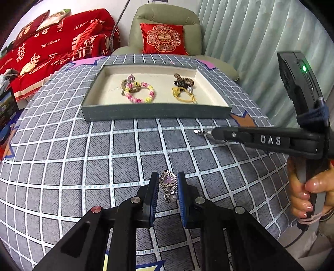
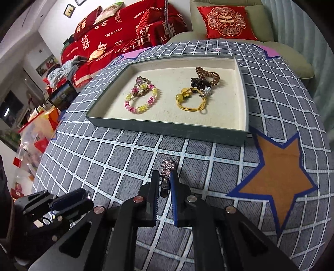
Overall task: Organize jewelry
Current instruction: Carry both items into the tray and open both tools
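Heart-shaped purple ring (image 1: pixel 168 181) stands upright at lower centre of the left wrist view, silver band below the stone. Sparkly silver hair clip (image 2: pixel 167 166) pokes up at centre of the right wrist view. Up top, the shallow cream-lined tray (image 2: pixel 167 127) holds a pink-and-yellow bead bracelet (image 2: pixel 141 100) on its left side, a yellow hair tie (image 2: pixel 193 100) on its right (brown coil tie (image 2: pixel 208 76) just behind).

Grey checked tablecloth (image 2: pixel 117 154) with white grid lines – orange star patch (image 2: pixel 277 183) near right edge, pink star patches (image 1: pixel 83 62) at far corners. Behind table: red sofa cover (image 1: pixel 52 48) with white lettering, beige armchair (image 1: pixel 167 15) holding red embroidered cushion (image 1: pixel 163 39). Pale pleated curtain (image 1: pixel 250 31) at right.
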Available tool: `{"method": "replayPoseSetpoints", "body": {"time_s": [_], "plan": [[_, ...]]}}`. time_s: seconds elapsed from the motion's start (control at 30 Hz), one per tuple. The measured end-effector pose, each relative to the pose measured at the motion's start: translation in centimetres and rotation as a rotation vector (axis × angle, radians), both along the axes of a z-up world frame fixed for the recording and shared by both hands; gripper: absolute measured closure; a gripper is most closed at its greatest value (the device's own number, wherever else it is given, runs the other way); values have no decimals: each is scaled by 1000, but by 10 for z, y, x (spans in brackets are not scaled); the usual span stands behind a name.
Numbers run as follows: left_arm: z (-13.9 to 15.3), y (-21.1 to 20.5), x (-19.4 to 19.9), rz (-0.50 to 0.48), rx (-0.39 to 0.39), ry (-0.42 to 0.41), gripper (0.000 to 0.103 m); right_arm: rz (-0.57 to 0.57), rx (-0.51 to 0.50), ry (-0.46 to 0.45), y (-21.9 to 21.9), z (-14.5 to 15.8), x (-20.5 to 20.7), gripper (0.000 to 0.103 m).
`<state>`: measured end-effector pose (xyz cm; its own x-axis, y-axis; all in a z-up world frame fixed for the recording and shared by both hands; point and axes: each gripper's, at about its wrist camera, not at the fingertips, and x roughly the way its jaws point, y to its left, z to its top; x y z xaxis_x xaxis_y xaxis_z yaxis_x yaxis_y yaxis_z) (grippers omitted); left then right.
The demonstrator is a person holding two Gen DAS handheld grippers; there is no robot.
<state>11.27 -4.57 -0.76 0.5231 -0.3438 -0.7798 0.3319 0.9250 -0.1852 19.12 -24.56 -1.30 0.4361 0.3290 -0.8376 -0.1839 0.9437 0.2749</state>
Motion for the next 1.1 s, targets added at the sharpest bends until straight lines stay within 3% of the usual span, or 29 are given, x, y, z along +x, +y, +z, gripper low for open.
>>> {"method": "replayPoseSetpoints", "body": {"time_s": [0.67,1.1], "plan": [[39,26,17,57,-13,-64,76,-27,72,-48,-8,47,-9,92],[82,35,65,89,15,-166,76,-49,80,-123,-18,88,26,92]]}}
